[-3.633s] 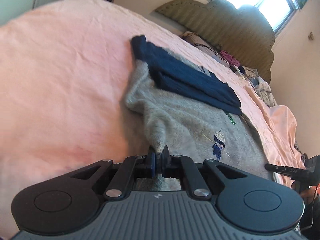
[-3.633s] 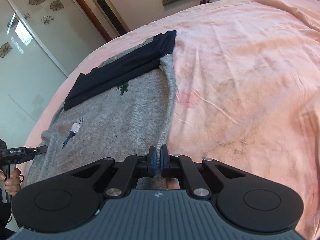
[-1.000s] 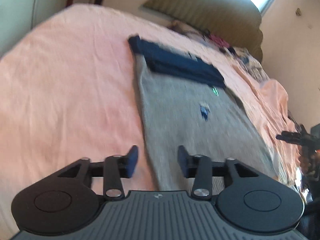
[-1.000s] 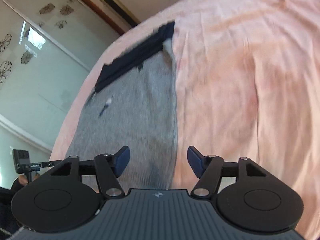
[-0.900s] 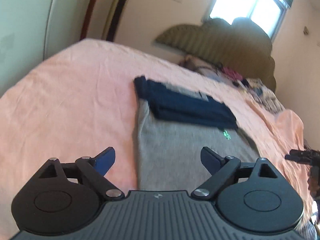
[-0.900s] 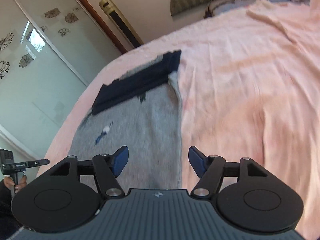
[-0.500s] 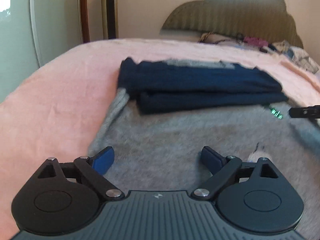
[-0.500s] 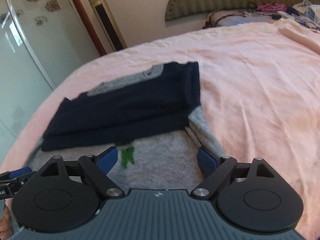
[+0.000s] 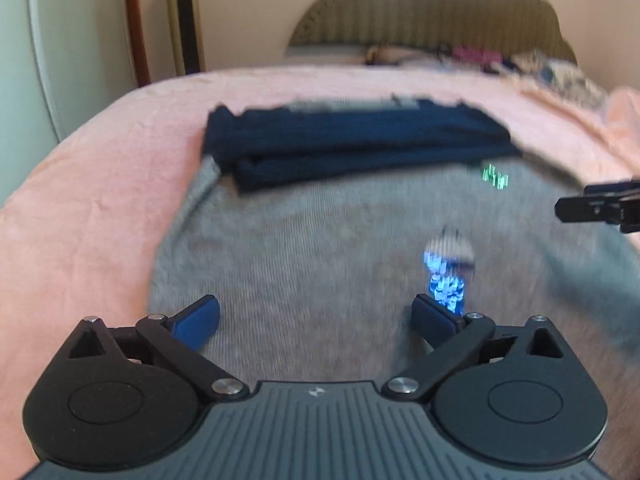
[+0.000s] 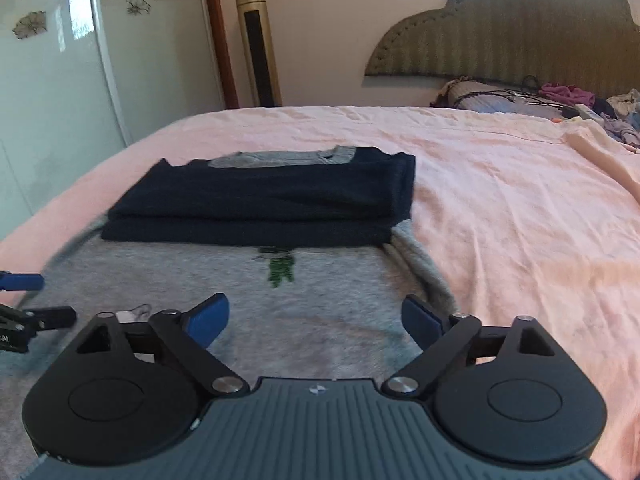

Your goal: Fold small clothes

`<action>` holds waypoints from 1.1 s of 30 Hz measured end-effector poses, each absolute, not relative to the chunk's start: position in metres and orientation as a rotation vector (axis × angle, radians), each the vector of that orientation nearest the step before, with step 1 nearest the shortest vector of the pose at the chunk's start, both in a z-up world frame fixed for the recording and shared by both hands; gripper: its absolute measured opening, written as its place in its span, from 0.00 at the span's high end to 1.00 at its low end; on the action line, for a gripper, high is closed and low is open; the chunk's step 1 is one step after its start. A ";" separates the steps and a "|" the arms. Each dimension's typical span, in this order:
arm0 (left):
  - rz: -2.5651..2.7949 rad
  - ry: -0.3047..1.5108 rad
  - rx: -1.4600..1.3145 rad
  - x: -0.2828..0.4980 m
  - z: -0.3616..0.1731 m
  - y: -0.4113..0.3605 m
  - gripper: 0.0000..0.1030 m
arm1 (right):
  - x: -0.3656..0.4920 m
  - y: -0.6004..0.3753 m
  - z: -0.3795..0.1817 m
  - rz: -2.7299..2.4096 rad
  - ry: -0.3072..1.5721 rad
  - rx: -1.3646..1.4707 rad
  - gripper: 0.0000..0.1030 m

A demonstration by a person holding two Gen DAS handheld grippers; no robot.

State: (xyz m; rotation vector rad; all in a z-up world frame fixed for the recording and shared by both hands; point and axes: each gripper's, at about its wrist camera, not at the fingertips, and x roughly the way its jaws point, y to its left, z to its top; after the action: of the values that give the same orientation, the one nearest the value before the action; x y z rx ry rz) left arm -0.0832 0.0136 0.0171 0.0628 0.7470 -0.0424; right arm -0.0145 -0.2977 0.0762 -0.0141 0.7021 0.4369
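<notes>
A grey knit sweater (image 9: 320, 248) lies flat on the pink bedsheet (image 9: 100, 184), its navy sleeves (image 9: 352, 148) folded across the far end. It has a small blue figure (image 9: 446, 280) and a green motif (image 9: 495, 175). My left gripper (image 9: 316, 320) is open and empty, low over the sweater's near part. In the right wrist view the same sweater (image 10: 320, 292) and navy sleeves (image 10: 272, 204) show. My right gripper (image 10: 316, 320) is open and empty over the sweater's near right side.
The bedsheet (image 10: 520, 208) spreads wide to the right. A padded headboard (image 10: 500, 28) and a heap of clothes (image 10: 580, 104) are at the far end. A tall gold fan tower (image 10: 258, 40) and a glass wardrobe door (image 10: 52, 60) stand at the left.
Both grippers let go of the sweater's near edge and opened. They then swung low and moved in over the flattened grey sweater toward the navy sleeves.
</notes>
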 end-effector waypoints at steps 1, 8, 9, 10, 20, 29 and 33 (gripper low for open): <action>-0.053 0.723 0.044 -0.086 0.015 0.017 0.00 | -0.018 -0.295 0.071 0.437 0.726 -0.036 0.03; -0.011 0.750 0.060 -0.084 0.024 0.026 0.00 | -0.030 -0.307 0.050 0.351 0.741 -0.105 0.01; -0.025 0.749 0.049 -0.089 0.028 0.026 0.00 | -0.032 -0.305 0.053 0.335 0.745 -0.112 0.03; -0.046 0.748 0.041 -0.095 0.028 0.026 0.00 | -0.036 -0.303 0.058 0.331 0.746 -0.103 0.06; 0.013 0.771 -0.007 -0.147 0.035 0.043 0.00 | -0.080 -0.306 0.073 0.422 0.753 -0.117 0.02; -0.094 0.777 0.093 -0.188 0.023 0.026 0.00 | -0.122 -0.312 0.068 0.414 0.779 -0.151 0.00; -0.082 0.773 0.079 -0.191 0.027 0.029 0.00 | -0.138 -0.310 0.059 0.461 0.767 -0.190 0.00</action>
State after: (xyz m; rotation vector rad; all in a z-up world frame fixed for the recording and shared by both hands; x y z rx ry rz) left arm -0.1908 0.0289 0.0270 0.0786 0.7726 -0.0820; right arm -0.1379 -0.3096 0.0594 -0.1904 0.7674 0.4612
